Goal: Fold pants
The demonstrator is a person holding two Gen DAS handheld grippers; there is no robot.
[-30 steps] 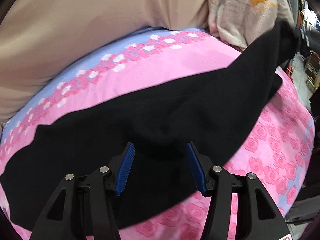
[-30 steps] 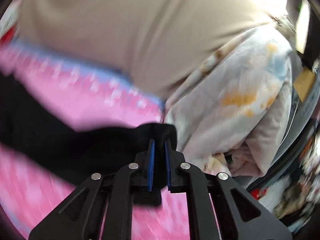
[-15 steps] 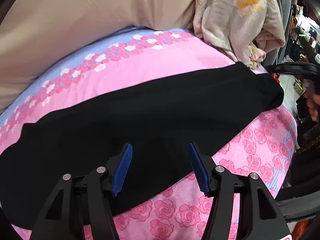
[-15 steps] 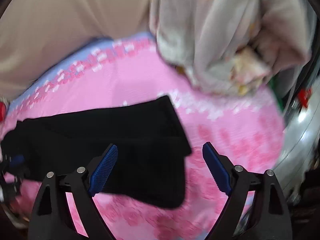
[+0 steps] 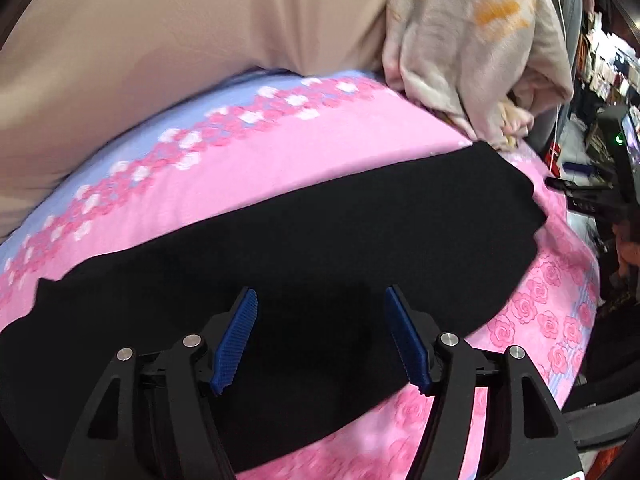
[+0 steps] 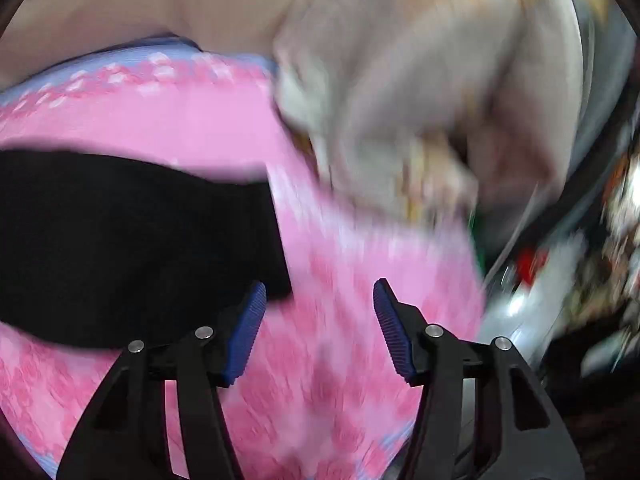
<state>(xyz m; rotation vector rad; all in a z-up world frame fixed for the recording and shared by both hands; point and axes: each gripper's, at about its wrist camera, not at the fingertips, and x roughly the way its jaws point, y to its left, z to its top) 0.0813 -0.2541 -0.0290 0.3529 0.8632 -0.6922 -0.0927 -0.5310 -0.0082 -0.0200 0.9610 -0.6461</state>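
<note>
Pants (image 5: 312, 240) lie flat on the pink sheet (image 5: 280, 152); left gripper (image 5: 320, 336) jaws apart, just opening; right gripper (image 6: 320, 320) jaws apart, just closing, empty.

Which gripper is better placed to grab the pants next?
Probably right. The right gripper is open at the end edge of the pants, a graspable corner by its left finger. The left gripper is open over the flat middle.

Pink rose-print sheet (image 5: 328, 152), beige fabric (image 5: 160, 40), crumpled pale floral blanket (image 5: 472, 60)
</note>
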